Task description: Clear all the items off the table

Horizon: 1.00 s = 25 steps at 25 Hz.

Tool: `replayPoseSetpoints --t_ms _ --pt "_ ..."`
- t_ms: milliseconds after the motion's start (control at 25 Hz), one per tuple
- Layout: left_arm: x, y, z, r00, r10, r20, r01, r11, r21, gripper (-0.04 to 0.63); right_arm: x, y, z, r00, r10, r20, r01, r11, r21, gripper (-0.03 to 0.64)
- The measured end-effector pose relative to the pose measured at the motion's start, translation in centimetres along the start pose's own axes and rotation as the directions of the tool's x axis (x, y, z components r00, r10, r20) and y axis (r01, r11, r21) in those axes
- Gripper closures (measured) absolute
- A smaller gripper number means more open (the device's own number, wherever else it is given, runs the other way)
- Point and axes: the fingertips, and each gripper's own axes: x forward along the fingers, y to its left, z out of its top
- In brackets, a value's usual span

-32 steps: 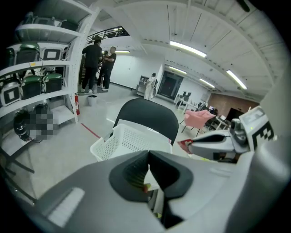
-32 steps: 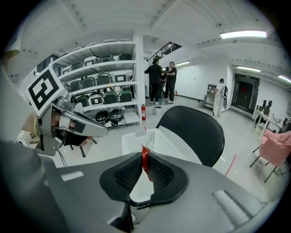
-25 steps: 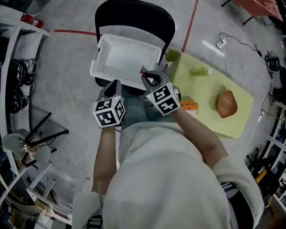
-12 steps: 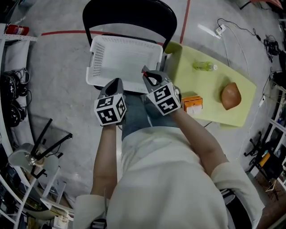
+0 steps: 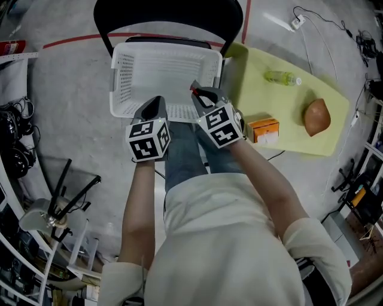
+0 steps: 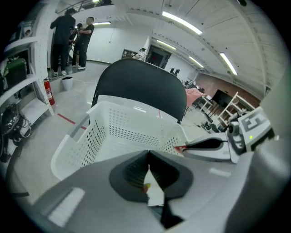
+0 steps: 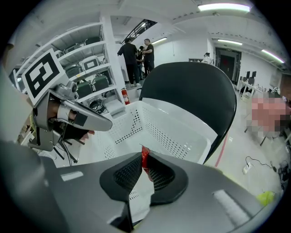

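A white perforated basket [image 5: 164, 66] stands on a black chair [image 5: 167, 18]. Both grippers hang side by side over its near rim. My left gripper [image 5: 157, 103] is shut; its pads meet [image 6: 148, 160] with only a tiny unclear speck low between them. My right gripper [image 5: 200, 95] is shut on a thin red packet [image 7: 145, 160] that sticks out above the pads over the basket [image 7: 173, 132]. On the yellow-green table [image 5: 281, 107] to the right lie a green bottle [image 5: 282, 77], a brown rounded item [image 5: 317, 117] and an orange box [image 5: 264, 130].
Shelving with cables lines the left side, with a dark folded stand [image 5: 66, 191] in front of it. A red line [image 5: 72, 40] runs across the grey floor. A cable and plug [image 5: 299, 15] lie beyond the table. People [image 6: 72, 36] stand far off.
Both grippers have sunk toward the basket's near rim, still side by side. The red packet stays in the right jaws. The view has swung so the basket sits lower and more central.
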Motion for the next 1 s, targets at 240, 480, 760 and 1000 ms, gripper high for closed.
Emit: replayPoseSetpoints --t_ms 240,480,760,1000 --pt "0.6 0.2 0.3 1.000 -0.015 -0.007 0.015 1.000 0.001 0.585 0.8 0.3 -0.2 1.000 0.014 -0.012 -0.014 1.000 0.010 0.572" --pt "0.6 0.0 0.4 1.000 -0.018 -0.004 0.018 1.000 0.008 0.585 0.9 0.9 -0.6 0.999 0.036 -0.023 -0.036 0.999 0.022 0.485" --pt "0.3 -0.6 -0.3 1.000 -0.022 -0.008 0.022 1.000 0.011 0.585 0.5 1.3 -1.1 0.999 0.039 -0.021 -0.039 0.999 0.020 0.488" --pt "0.1 -0.8 -0.4 1.000 -0.018 -0.006 0.018 1.000 0.010 0.584 0.2 1.2 -1.0 0.999 0.037 -0.017 -0.037 0.999 0.016 0.491"
